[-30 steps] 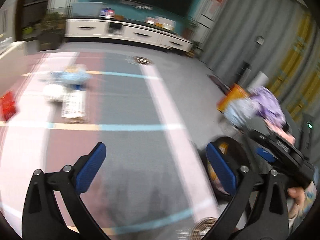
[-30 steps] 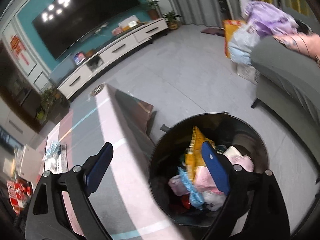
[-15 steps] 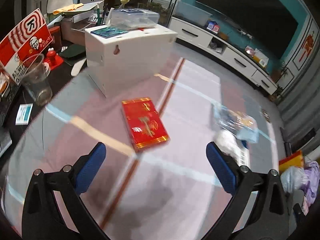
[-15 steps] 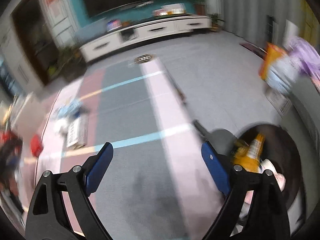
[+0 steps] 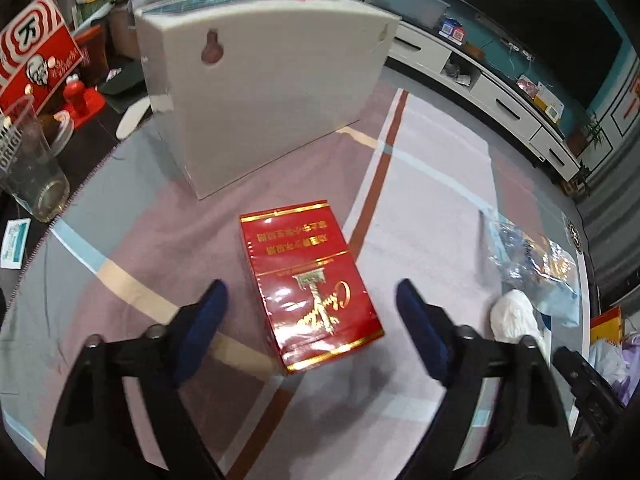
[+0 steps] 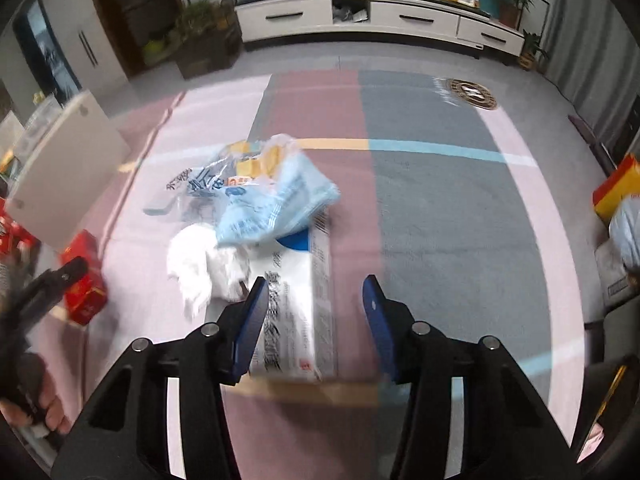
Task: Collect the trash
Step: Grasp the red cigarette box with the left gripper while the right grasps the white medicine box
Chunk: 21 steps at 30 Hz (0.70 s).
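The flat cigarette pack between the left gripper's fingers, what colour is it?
Red with gold trim, clearest in the left wrist view.

White box (image 5: 260,92) on rug (image 5: 440,184), glass (image 5: 32,176) left, TV cabinet (image 6: 380,20) behind.

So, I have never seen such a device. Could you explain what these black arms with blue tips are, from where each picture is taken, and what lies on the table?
There is no robot here. A person holds a hand tool in each hand, and each tool has two black fingers with blue pads and a wide-angle camera looking forward along them.

One picture comes from the left gripper. It is open and holds nothing. A red box lies between its fingers, before a white box.

The other picture comes from the right gripper, also open and holding nothing. Before it lie a white carton, crumpled white tissue and a bluish plastic bag.

All rest on a table with a striped cloth.
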### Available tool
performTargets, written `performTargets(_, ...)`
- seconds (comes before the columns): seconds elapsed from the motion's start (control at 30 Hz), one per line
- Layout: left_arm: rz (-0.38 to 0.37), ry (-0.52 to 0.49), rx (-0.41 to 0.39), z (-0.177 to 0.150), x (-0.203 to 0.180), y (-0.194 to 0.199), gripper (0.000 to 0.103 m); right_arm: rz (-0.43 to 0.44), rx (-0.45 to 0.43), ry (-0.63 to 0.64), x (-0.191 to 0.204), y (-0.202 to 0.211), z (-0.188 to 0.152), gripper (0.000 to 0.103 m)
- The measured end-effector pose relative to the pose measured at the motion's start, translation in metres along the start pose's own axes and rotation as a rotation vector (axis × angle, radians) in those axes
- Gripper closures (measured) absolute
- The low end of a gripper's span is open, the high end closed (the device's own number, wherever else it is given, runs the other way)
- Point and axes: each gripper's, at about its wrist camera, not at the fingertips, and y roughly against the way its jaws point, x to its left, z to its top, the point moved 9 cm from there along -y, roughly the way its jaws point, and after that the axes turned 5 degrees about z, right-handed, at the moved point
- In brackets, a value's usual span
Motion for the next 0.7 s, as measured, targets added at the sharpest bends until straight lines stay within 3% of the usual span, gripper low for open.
performTargets(0.07,-0.021,0.013,0.032,-0.003,0.001,-0.008,0.031,0.005,0.014,-0.006,0.003,-0.011,0.002,0.053)
performTargets(0.1,-0.014,0.003,0.01,-0.001,0.001,-0.007,0.037,-0.006,0.018,-0.013,0.002,-0.016,0.003,0.053)
performTargets(0.4,-0.035,0.034,0.002,-0.005,0.005,-0.003,0.039,-0.023,0.002,0.044,0.015,-0.024,0.006,0.052)
performTargets(0.7,-0.148,0.059,0.003,-0.034,0.003,0.032,0.039,-0.022,0.04,0.058,0.014,-0.028,-0.002,0.048)
